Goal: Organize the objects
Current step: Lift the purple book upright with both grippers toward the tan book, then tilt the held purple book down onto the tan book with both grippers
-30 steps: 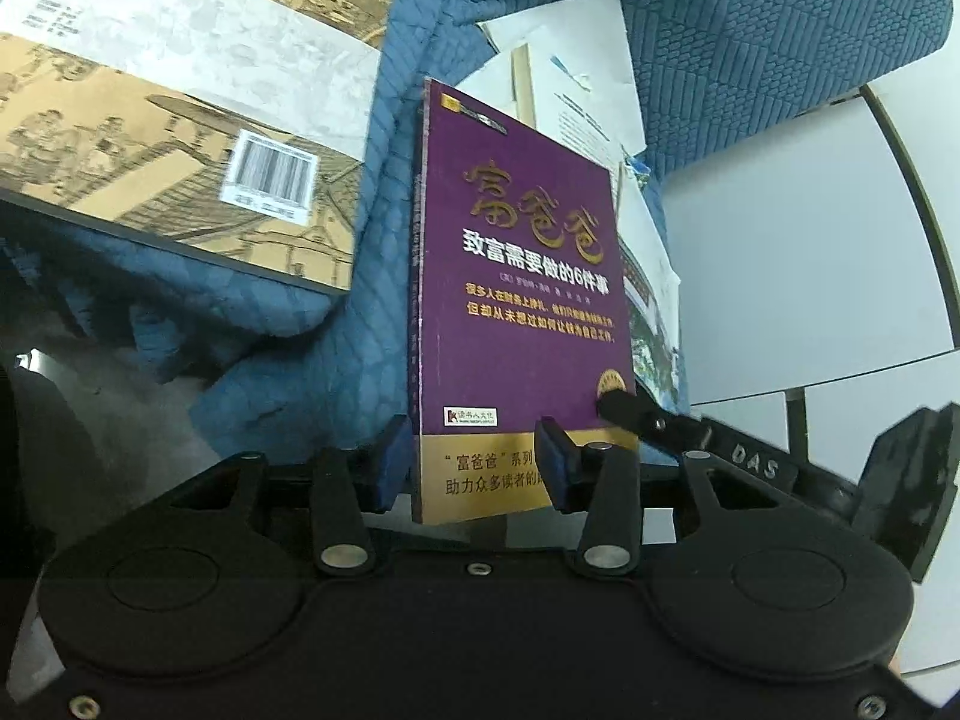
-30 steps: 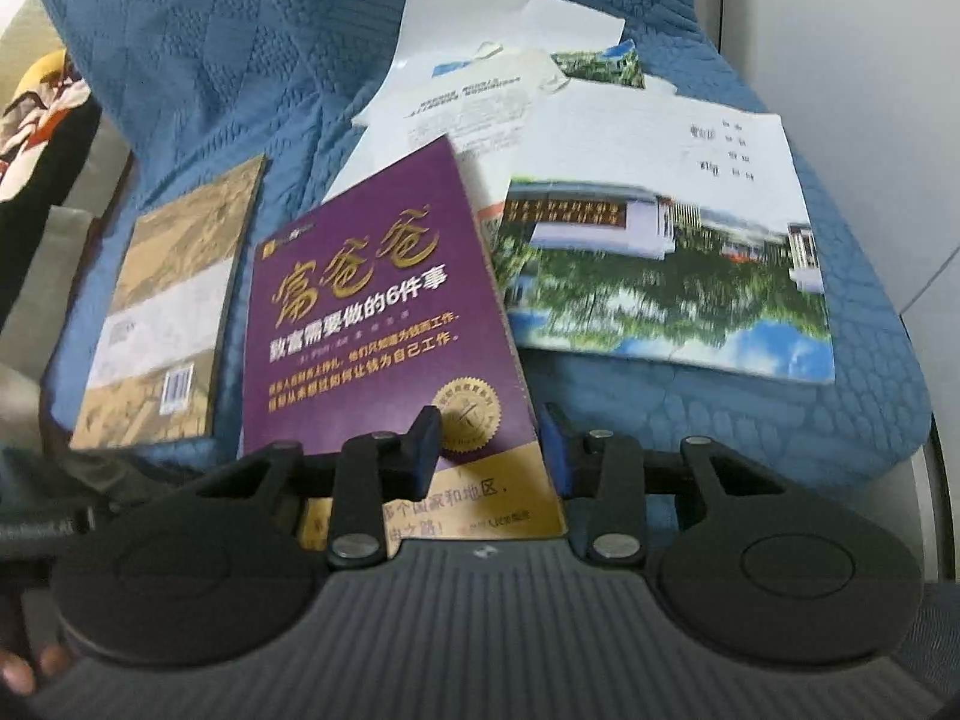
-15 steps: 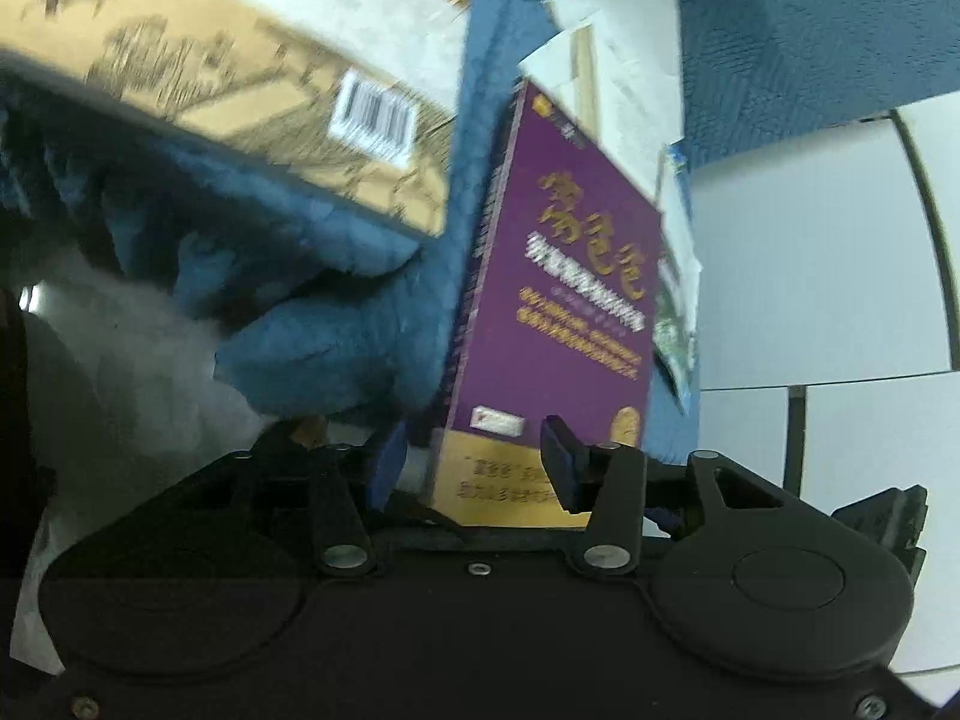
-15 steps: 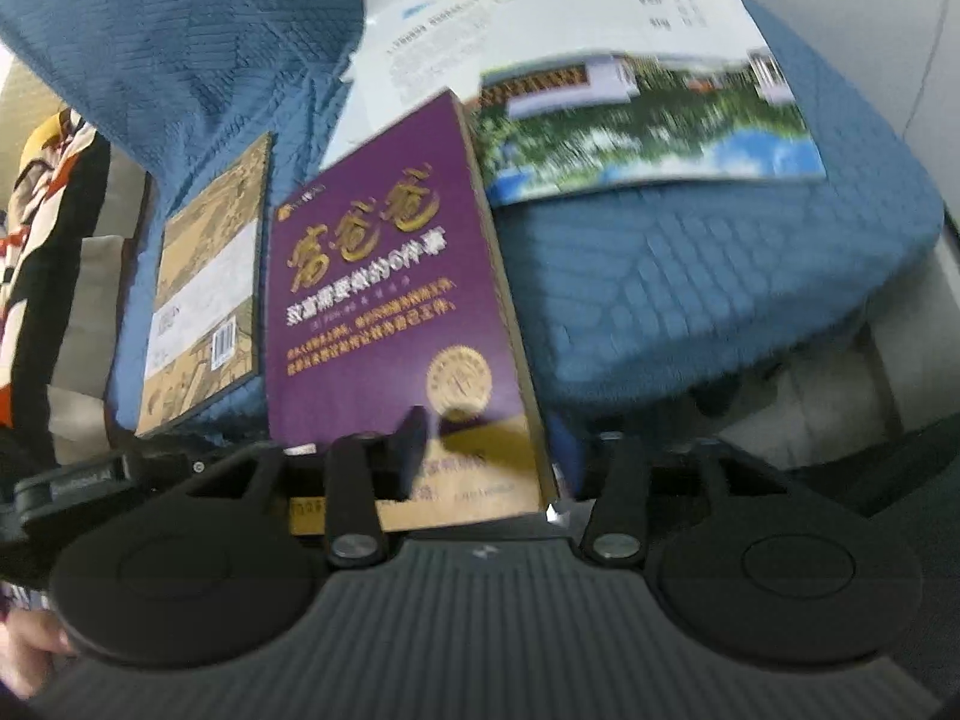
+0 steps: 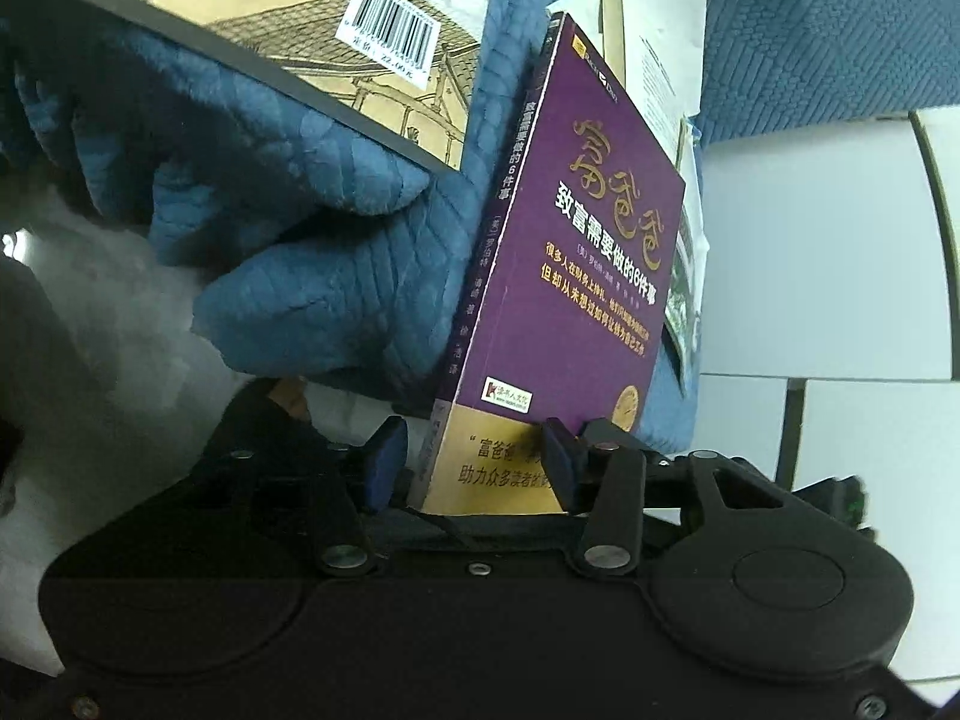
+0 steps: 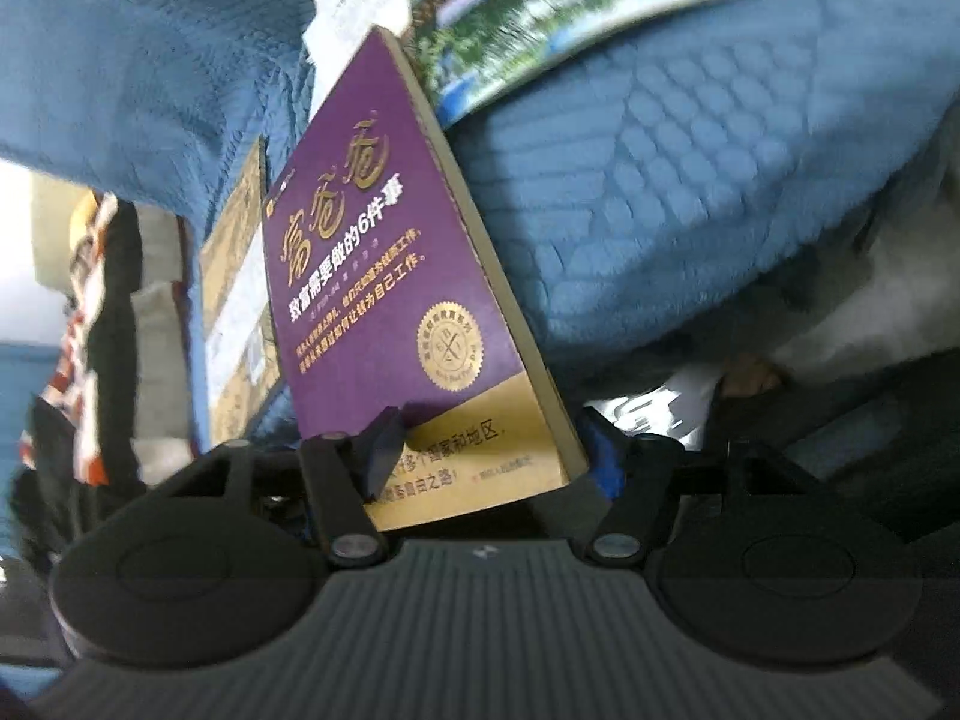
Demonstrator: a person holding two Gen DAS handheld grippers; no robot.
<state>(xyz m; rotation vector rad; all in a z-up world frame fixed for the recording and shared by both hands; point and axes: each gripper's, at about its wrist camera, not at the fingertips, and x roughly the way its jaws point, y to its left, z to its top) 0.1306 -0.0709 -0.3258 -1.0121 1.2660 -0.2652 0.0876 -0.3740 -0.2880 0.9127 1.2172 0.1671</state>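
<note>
The purple book (image 5: pixel 576 276) stands on edge at the front lip of a seat covered in a blue quilted blanket (image 5: pixel 336 276), its lower gold band caught between both tools. In the left wrist view the left hand-held gripper (image 5: pixel 474 462) straddles the book's bottom corner: the right pad overlaps the front cover, while a gap shows between the left pad and the spine, so I cannot tell whether it truly clamps. In the right wrist view the right hand-held gripper (image 6: pixel 486 450) has the same book between its jaws — they are opening, one pad lying over the cover, the other just off the page edge, so that side reads as released.

Behind the book lie a tan book (image 5: pixel 300 18) with a barcode, resting on the blanket, and a landscape booklet (image 6: pixel 606 6) with loose white papers (image 5: pixel 654 36) further back.

My reading is that the step in hand is squaring up or repositioning the purple book, with the right side letting go. The next move seems to call for a firm hold from one side before the book is carried to its pile; with the book on edge and only loosely supported, it could tip flat or slide off the seat's front.
</note>
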